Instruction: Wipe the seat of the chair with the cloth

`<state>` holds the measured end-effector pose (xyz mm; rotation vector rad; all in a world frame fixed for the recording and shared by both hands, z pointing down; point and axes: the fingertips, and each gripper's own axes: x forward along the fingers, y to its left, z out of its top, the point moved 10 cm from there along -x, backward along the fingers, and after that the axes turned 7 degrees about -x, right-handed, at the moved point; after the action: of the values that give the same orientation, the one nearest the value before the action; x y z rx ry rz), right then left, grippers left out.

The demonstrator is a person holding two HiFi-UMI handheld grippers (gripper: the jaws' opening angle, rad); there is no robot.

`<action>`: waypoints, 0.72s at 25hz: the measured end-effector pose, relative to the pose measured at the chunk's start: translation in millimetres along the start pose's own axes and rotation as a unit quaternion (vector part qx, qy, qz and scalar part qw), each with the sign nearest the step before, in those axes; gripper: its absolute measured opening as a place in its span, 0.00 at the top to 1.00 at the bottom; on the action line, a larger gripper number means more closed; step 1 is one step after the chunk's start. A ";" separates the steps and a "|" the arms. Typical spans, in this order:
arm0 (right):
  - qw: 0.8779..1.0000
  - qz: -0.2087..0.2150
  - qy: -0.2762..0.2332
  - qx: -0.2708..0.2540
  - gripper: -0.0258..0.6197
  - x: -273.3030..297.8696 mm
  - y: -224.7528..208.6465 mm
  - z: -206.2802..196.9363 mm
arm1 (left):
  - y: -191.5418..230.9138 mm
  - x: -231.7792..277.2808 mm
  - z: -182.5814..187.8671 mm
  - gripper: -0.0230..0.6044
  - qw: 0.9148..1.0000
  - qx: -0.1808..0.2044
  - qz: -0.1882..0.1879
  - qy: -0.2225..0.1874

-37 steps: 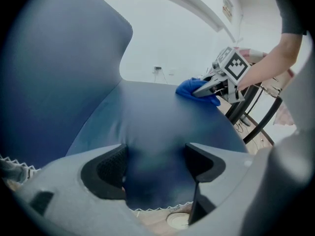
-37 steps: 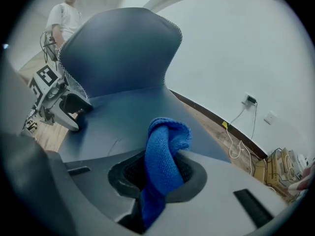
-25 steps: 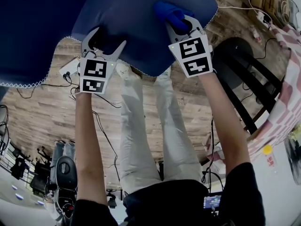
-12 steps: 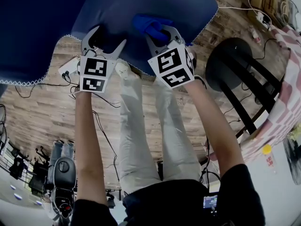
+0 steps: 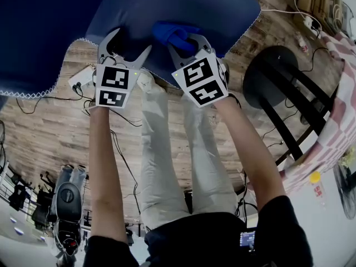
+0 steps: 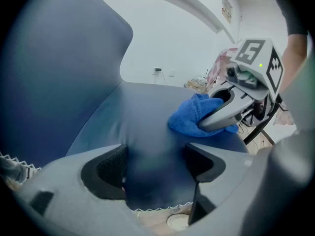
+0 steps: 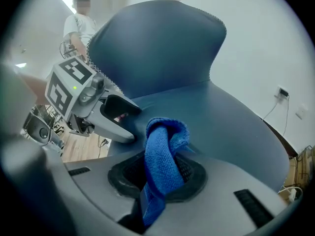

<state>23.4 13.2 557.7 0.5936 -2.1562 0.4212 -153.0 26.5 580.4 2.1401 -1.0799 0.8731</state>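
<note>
R gripper [image 5: 186, 38] has its jaws clamped on the blue cloth [image 5: 169, 31]. Cloth is bunched btwn them & rests on the navy chair seat [image 5: 167, 1], near the front edge. L gripper [image 5: 130, 42] sits just beside it, jaws apart, nothing gripped, tips at the seat's front edge. Wood floor [image 5: 55, 132] shows below the 2 arms.

One navy chair [image 5: 183, 4], one blue cloth [image 5: 168, 32], two tongs, left tongs [image 5: 131, 40] and right tongs [image 5: 186, 41], one black stool [image 5: 278, 71]

Black stool [image 5: 272, 68] on wood floor [image 5: 50, 129]; checkered cloth [image 5: 340, 118]
</note>
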 end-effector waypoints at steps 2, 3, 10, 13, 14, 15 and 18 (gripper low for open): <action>1.000 0.000 0.000 0.007 0.87 0.4 -0.4 -0.3 | 0.5 0.2 0.0 0.38 1.000 0.001 0.000 -0.001; 1.000 0.000 0.000 0.010 0.87 0.6 -0.5 -0.3 | 0.8 0.4 0.1 0.38 1.000 0.001 0.000 -0.001; 0.997 0.029 0.009 0.073 0.87 -4.4 -4.0 -5.1 | -2.9 -1.9 1.1 0.38 1.000 0.000 0.010 0.000; 0.995 0.040 0.021 0.088 0.87 -9.6 2.7 -13.5 | -5.9 -3.3 4.0 0.38 1.000 -0.007 0.026 0.013; 0.994 0.042 0.026 0.094 0.87 -11.6 5.0 -16.8 | -7.8 -3.8 4.6 0.38 0.999 -0.014 0.030 0.018; 0.993 0.045 0.031 0.101 0.87 -13.7 7.5 -20.0 | -10.1 -5.1 4.2 0.38 0.999 -0.023 0.029 0.024; 0.989 0.054 0.043 0.131 0.87 -23.2 16.5 -29.3 | -20.2 -14.3 -2.8 0.38 0.997 -0.053 0.005 0.048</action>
<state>45.5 47.4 554.9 0.5913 -2.0717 0.7845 -143.3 45.2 567.1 1.9874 -1.0659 0.8926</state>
